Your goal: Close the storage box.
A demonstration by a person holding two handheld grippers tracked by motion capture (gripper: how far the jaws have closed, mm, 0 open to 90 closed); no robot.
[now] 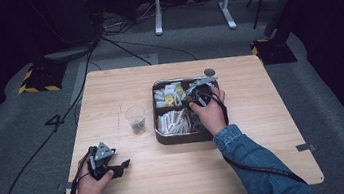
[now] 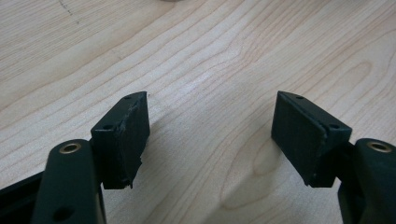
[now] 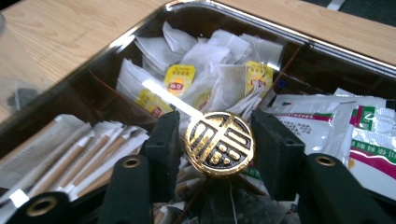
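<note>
Between the right gripper's [image 3: 218, 140] fingers [image 3: 166, 140] stands a round gold knob [image 3: 219, 143], face-on, pads just clear of its edges, over the tray [image 3: 280, 35] of tea bags [image 3: 205, 70]. Left gripper [image 2: 212, 135] rests released on the desk [image 2: 210, 56], well apart.
</note>
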